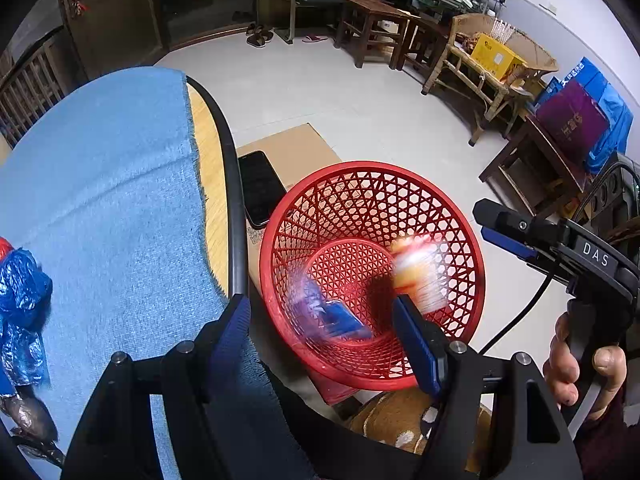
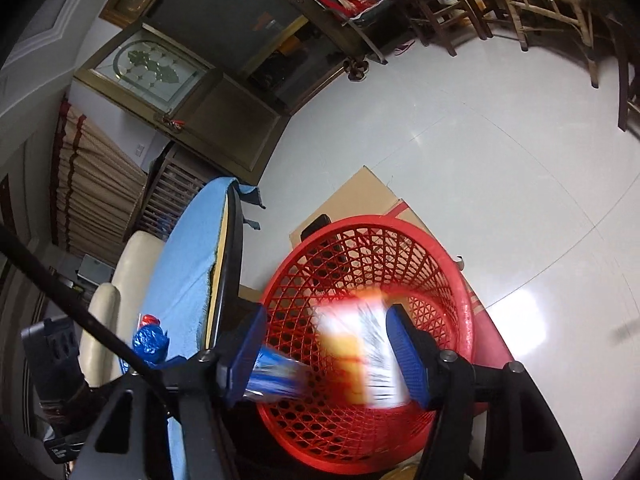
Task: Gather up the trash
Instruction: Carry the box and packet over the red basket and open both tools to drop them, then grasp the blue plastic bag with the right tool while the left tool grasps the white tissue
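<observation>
Here both claws [image 1: 320, 332] [image 2: 326, 350] gape over the red basket [image 1: 472, 248], two blurred wrappers [image 2: 360, 356] dropping.

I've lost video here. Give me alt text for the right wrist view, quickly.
The right gripper hangs open over a red mesh basket, with a blurred orange-and-white wrapper and a blurred blue wrapper between its blue fingers, apparently dropping in. To the left is a blue-cloth-covered table with crumpled blue foil trash; the basket sits on cardboard on a pale floor.

Blurred wrappers [image 1: 416, 272] over red basket [image 1: 460, 240]
</observation>
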A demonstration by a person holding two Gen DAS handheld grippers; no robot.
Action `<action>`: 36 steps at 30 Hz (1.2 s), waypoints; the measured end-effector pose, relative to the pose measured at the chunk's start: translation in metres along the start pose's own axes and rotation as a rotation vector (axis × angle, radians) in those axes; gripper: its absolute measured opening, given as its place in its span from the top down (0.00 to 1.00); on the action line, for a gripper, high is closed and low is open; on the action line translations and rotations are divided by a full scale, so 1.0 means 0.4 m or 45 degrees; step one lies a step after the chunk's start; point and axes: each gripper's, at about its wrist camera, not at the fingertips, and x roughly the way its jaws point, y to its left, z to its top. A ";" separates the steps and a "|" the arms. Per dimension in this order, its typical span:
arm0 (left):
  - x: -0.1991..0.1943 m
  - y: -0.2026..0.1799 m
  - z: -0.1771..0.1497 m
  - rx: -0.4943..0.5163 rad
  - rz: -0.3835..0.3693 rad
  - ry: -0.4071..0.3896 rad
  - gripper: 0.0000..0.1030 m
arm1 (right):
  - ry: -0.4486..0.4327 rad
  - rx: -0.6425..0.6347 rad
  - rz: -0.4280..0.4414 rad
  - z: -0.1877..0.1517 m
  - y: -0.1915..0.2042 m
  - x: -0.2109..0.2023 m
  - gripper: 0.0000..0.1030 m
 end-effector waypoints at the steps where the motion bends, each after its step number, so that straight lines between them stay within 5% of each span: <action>1: -0.004 0.005 -0.002 -0.009 0.003 0.000 0.28 | -0.004 -0.001 -0.003 0.000 -0.001 -0.002 0.36; 8: -0.065 0.053 -0.056 -0.061 0.008 -0.037 0.28 | -0.016 -0.044 0.000 0.001 0.047 -0.004 0.36; 16: -0.173 0.164 -0.208 -0.162 0.155 -0.125 0.28 | 0.030 -0.141 0.013 -0.029 0.131 0.027 0.36; 28: -0.344 0.462 -0.452 -0.565 0.405 -0.255 0.28 | 0.156 -0.389 0.074 -0.108 0.364 0.124 0.36; 36: -0.409 0.612 -0.559 -0.778 0.462 -0.321 0.28 | 0.277 -0.577 0.162 -0.185 0.568 0.222 0.36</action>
